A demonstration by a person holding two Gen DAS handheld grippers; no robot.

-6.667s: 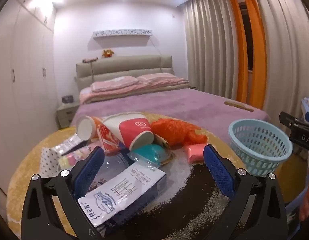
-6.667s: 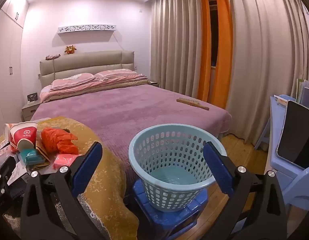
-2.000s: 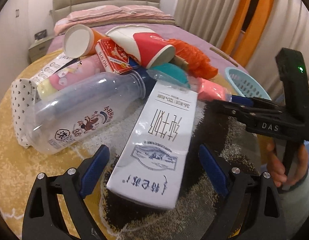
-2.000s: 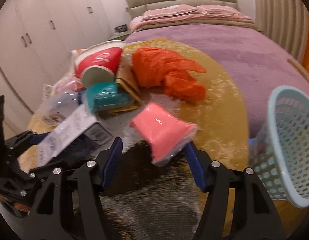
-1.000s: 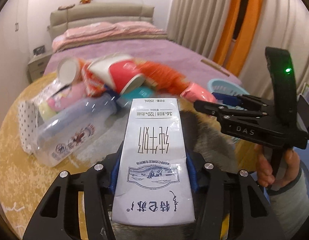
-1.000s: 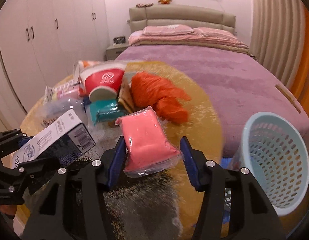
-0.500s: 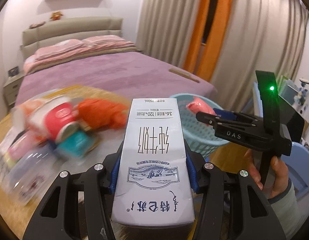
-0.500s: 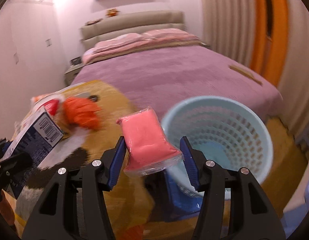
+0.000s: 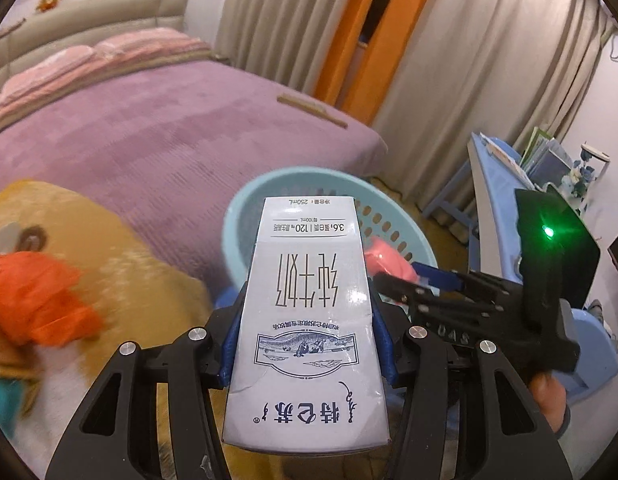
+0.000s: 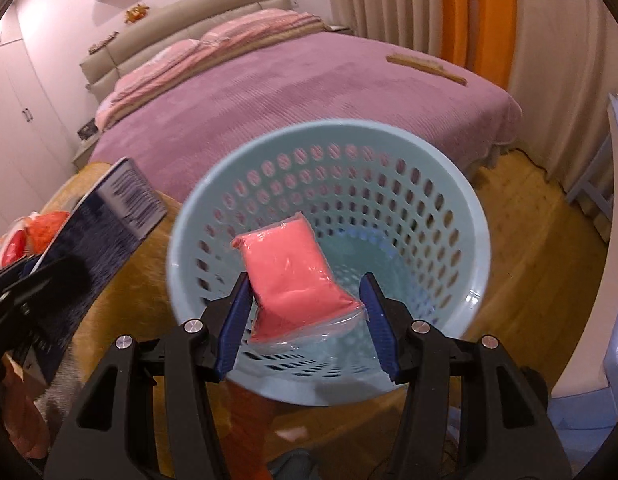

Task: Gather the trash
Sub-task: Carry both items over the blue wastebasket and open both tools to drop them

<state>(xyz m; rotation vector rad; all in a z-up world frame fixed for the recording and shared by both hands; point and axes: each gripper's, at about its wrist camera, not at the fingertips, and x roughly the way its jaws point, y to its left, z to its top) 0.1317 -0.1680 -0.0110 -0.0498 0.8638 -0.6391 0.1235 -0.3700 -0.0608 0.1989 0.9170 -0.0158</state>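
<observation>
Right now both grippers carry trash at the light blue basket [image 10: 461,216]. The right gripper [image 10: 305,312] pinches a pink plastic-wrapped packet [image 10: 293,276] between its blue pads [image 10: 233,320], and that packet hangs directly over the basket's open mouth, with the perforated wall and the basket floor showing beyond and below it. The left pad presses the packet's side; at the right pad only the clear wrapper edge reaches the pad, so how firm the contact is there I cannot tell.

The left gripper [image 9: 307,332] is clamped on a white milk carton [image 9: 309,312], whose blue print reads upside down from this camera. The carton sticks forward from between the pads, and its far end overlaps the basket's [image 9: 245,208] near rim in this view. Just to the right of the left gripper sits the right gripper [image 9: 413,284], with the pink packet [image 9: 385,258] at its tip above the basket's inside.

From the right wrist camera, the carton [image 10: 105,216] shows to the left of the basket, dark side with barcode upward. Left of the left gripper, on the yellow-covered surface [image 9: 121,240], lies a blurred orange plastic bag [image 9: 37,296]. Beyond the basket is a bed [image 10: 293,80] with a purple cover.
</observation>
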